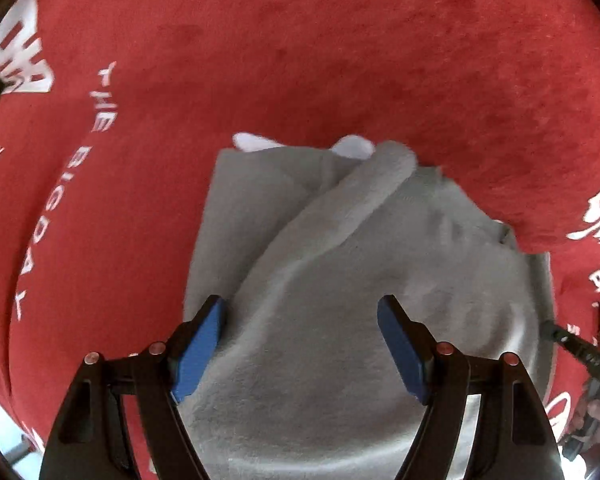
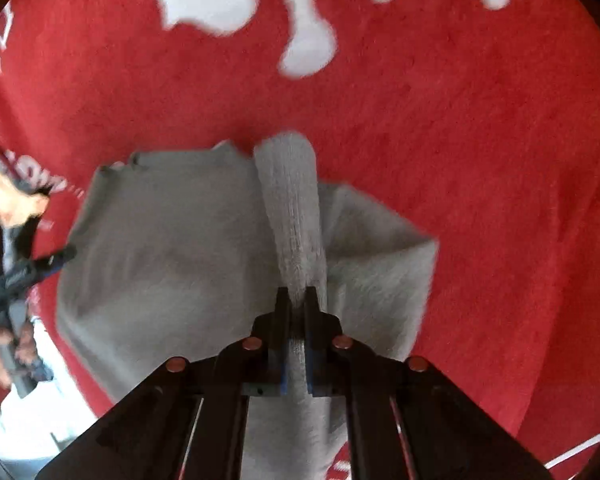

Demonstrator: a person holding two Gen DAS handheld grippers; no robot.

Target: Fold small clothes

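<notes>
A small grey fleece garment (image 1: pixel 340 280) lies partly folded on the red cloth (image 1: pixel 300 60), with a sleeve laid diagonally across it. My left gripper (image 1: pixel 300 312) is open just above the garment, its blue pads (image 1: pixel 200 344) wide apart and empty. In the right wrist view the same garment (image 2: pixel 172 240) lies spread out, and my right gripper (image 2: pixel 298 296) is shut on its ribbed grey sleeve (image 2: pixel 292 208), which stretches away from the fingertips. The left gripper shows at the left edge of the right wrist view (image 2: pixel 28 272).
The red cloth (image 2: pixel 460 120) bears white printed letters (image 2: pixel 240 0) and covers the whole work surface. A person's hand (image 2: pixel 4 360) holds the other tool at the left edge. White lettering (image 1: pixel 80 180) runs along the left side.
</notes>
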